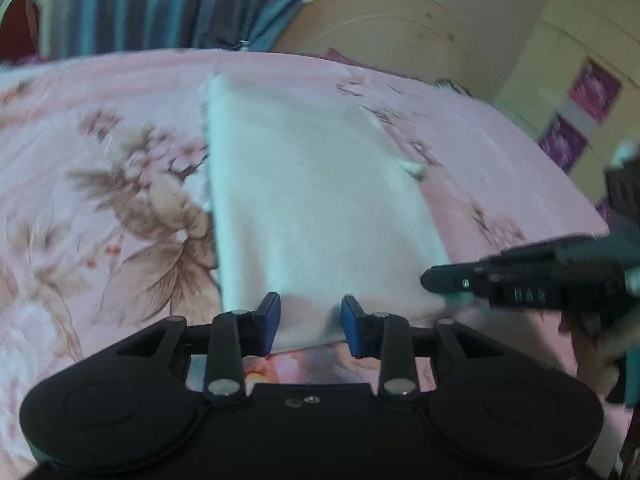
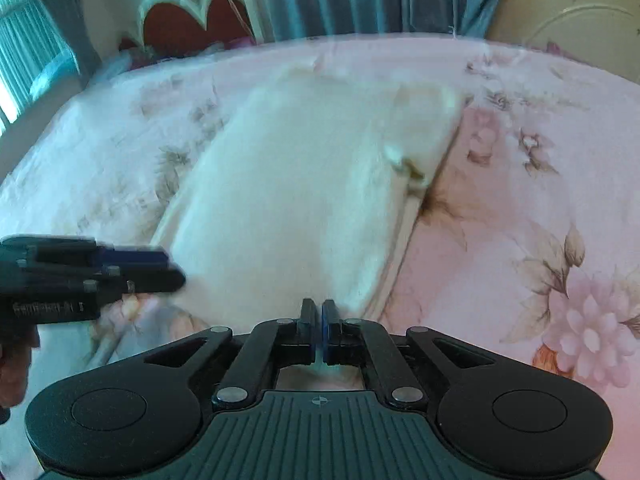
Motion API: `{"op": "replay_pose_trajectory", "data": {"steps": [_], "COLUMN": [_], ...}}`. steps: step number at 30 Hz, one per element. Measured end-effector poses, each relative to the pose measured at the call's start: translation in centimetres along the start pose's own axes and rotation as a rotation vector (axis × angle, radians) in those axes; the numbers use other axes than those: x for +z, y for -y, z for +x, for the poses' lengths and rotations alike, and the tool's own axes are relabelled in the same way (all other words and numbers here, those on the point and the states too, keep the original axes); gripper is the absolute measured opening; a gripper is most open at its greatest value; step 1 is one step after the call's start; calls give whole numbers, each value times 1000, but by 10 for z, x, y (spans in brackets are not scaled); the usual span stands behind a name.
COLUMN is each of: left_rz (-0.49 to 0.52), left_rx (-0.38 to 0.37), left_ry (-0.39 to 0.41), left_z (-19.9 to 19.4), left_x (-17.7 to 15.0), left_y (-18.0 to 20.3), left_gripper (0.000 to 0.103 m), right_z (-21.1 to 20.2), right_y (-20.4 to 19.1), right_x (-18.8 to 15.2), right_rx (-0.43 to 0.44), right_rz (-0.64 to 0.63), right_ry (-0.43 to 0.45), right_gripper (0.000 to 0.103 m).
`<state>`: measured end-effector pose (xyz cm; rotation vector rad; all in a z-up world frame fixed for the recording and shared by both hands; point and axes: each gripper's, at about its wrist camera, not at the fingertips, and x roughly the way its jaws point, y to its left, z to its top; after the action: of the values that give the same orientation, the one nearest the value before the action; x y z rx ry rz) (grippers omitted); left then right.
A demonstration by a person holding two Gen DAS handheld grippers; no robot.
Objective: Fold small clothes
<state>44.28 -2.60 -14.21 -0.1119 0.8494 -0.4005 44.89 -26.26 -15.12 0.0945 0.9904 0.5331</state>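
Lying on a pink floral bedsheet (image 1: pixel 100 128), a white garment (image 1: pixel 312 200) has the left gripper (image 1: pixel 310 322), jaws apart, at its near hem, while the right gripper (image 2: pixel 319 322) pinches that hem's corner, jaws together.

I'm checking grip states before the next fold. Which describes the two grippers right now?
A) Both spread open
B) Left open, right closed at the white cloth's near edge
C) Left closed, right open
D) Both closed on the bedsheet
B: in the left wrist view the left gripper has its blue pads spread apart over the white cloth, while in the right wrist view the right gripper has its pads pressed together at the cloth's near edge.
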Motion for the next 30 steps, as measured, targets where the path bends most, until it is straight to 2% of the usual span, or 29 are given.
{"op": "replay_pose_trajectory", "data": {"steps": [1, 2, 3, 4, 5, 6, 7, 9, 10, 11, 14, 15, 17, 18, 20, 22, 23, 24, 25, 26, 28, 30], "left_rz": [2, 8, 11, 11, 7, -5, -28, -101, -131, -153, -170, -172, -158, -126, -39, -25, -24, -21, -24, -30, -54, -123], "left_rx": [-4, 10, 42, 78, 95, 100, 104, 97, 107, 111, 105, 95, 84, 85, 137, 162, 162, 155, 149, 139, 125, 85], "left_ry": [30, 76, 112, 155, 193, 195, 186, 180, 178, 182, 128, 114, 20, 0, -1, 2, 14, 33, 47, 53, 46, 54], "left_z": [-8, -16, -20, -22, -20, -16, -9, 7, 14, 20, 41, 49, 68, 73, 73, 67, 59, 52, 46, 42, 43, 43], "left_x": [3, 9, 14, 19, 27, 35, 44, 59, 65, 70, 76, 75, 74, 72, 71, 72, 71, 69, 68, 68, 72, 76], "left_y": [-1, -3, -6, -9, -16, -21, -29, -45, -51, -56, -55, -54, -48, -39, -23, -19, -20, -22, -26, -31, -41, -54], "left_gripper": [39, 45, 73, 88, 84, 71, 57, 45, 45, 45, 47, 47, 47, 50, 50, 53, 56, 63, 67, 67, 68, 66], "right_z": [-10, -23, -34, -39, -41, -40, -36, -25, -19, -11, 13, 20, 44, 43, 38, 24, 11, -1, -8, -10, -8, -2], "right_y": [3, 5, 9, 15, 19, 20, 18, 8, 2, -6, -14, -12, 4, 13, 25, 28, 34, 45, 60, 72, 96, 113], "right_x": [4, 8, 14, 20, 27, 33, 41, 55, 61, 67, 70, 67, 63, 61, 63, 64, 65, 64, 62, 59, 52, 52], "right_rx": [-24, -49, -59, -58, -56, -57, -61, -43, -27, -30, -88, -100, -172, -166, -148, -183, -171, -120, -66, -30, 62, 167], "right_rz": [11, 13, 32, 61, 80, 79, 60, 17, -19, -66, -157, -166, -186, -160, -104, -72, -21, 45, 120, 176, 303, 415], "right_ry": [19, 74, 137, 180, 206, 226, 241, 234, 231, 211, 172, 155, 86, 90, 82, 114, 147, 166, 164, 155, 138, 125], "right_gripper": [1, 1, 2, 7, 32, 49, 50, 49, 47, 39, 37, 33, 14, 14, 14, 14, 16, 30, 40, 45, 45, 45]}}
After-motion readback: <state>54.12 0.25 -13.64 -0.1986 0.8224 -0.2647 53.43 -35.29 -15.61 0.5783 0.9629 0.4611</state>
